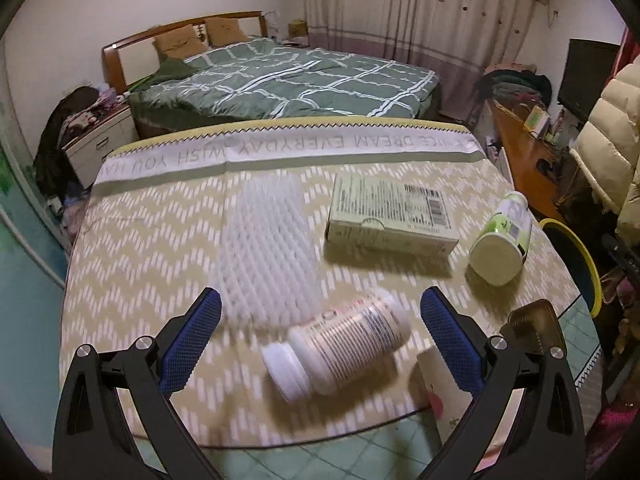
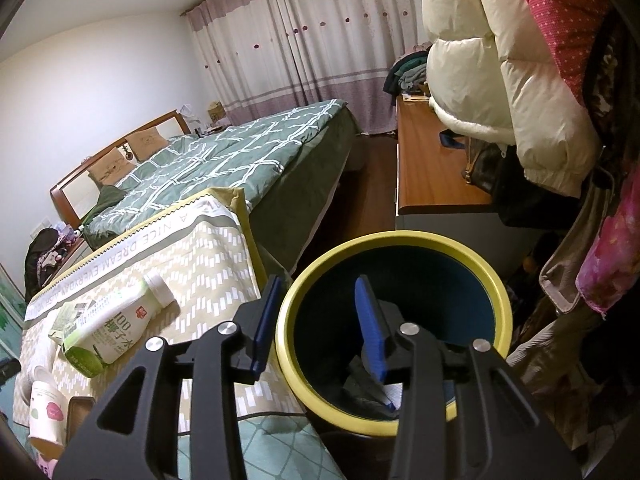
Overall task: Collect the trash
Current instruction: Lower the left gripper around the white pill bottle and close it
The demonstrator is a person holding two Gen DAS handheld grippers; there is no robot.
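In the left wrist view, the left hand-held gripper [image 1: 320,320] stands wide apart at the bottom of the frame, holding nothing. A white bottle [image 1: 340,346] with a striped label lies on its side between the blue pads [image 1: 192,340], touching neither. The surface is a desk [image 1: 140,240] covered with a beige zigzag cloth. Just above the bottle, at centre frame, lies a white foam net sleeve [image 1: 266,248]. To the upper right of it rests a pale green carton [image 1: 390,216] with a barcode, and a green-and-white bottle [image 1: 502,240] lies on its side at the right edge.

In the right wrist view, the right hand-held gripper [image 2: 318,324] sits partly apart at lower centre with nothing between its pads, poised over the rim of a yellow-rimmed bin [image 2: 496,292]. Dark and pale scraps lie at the bin's bottom. At lower left, the green-and-white bottle lies on the cloth, with a small paper cup [image 2: 46,412] near the frame's corner.
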